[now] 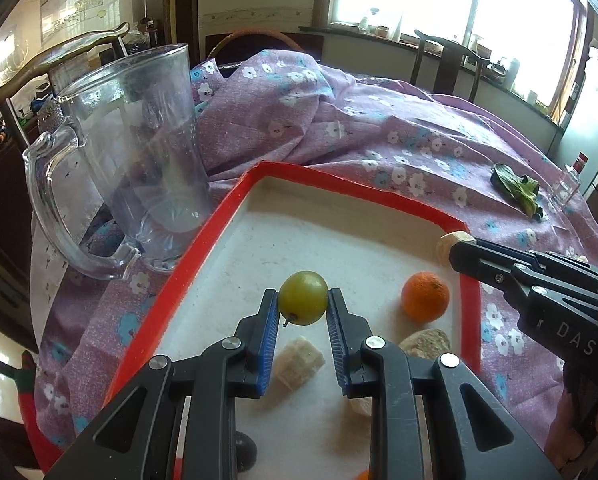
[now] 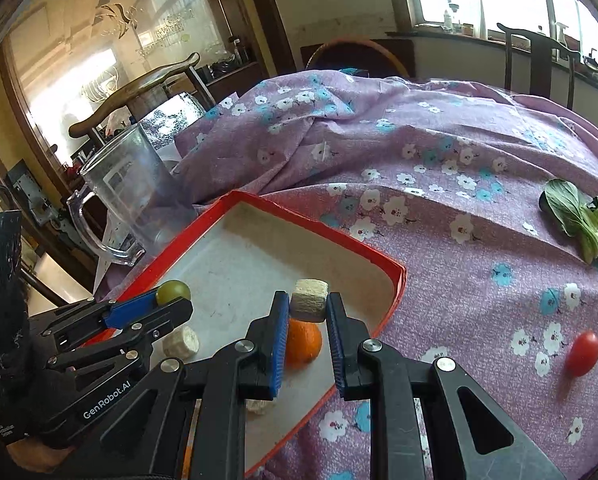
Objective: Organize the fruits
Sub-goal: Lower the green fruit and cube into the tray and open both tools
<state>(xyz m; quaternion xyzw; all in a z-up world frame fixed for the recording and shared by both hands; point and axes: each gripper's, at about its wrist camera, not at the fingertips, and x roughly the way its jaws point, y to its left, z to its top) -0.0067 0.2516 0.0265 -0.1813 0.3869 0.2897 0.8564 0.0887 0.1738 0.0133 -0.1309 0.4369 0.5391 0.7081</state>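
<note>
Above the red tray, your left gripper pinches a green fruit, your right gripper a pale chunk; the round fruit could slip from the jaws and roll.

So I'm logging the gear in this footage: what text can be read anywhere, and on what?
"GenRobot.AI": on the left gripper body, right wrist view.
"DAS": cut off at the frame edge, on the right gripper body, left wrist view.
Small white print below "GenRobot.AI": too small to read.
</note>
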